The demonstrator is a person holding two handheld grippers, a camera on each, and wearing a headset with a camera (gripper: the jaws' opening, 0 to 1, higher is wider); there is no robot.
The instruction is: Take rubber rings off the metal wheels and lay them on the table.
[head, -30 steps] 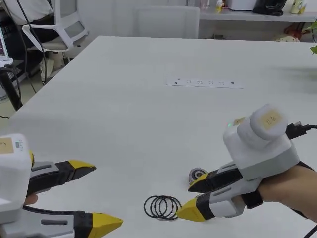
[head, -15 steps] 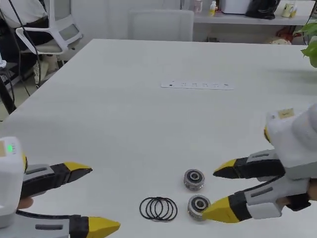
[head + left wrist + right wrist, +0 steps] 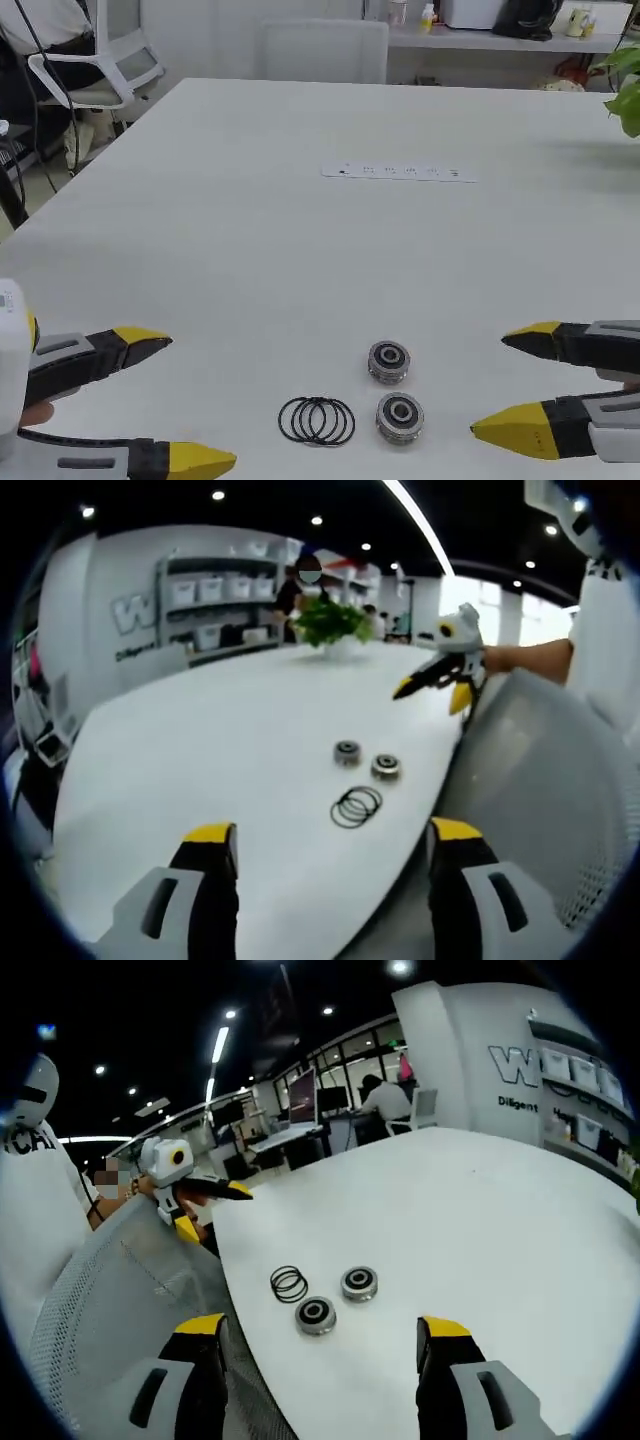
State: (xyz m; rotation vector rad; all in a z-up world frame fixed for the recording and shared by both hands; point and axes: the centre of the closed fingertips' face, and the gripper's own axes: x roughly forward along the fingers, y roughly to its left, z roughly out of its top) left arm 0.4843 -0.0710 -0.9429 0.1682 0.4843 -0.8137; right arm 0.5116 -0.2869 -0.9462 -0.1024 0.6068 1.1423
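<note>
While we hold left gripper (image 3: 197,402) and right gripper (image 3: 490,385) over table (image 3: 300,250), fingers of both gape wide, gripping nothing. Rubber rings (image 3: 317,420) lie flat on table between grippers, just beside nearer metal wheel (image 3: 400,416); second wheel (image 3: 389,361) close behind.

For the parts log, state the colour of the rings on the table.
The rings are black, clearest in the head view.

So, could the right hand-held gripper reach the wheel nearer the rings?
Probably yes: the right hand-held gripper is open, with bare table between it and that wheel; the rings lie beyond it.
</note>
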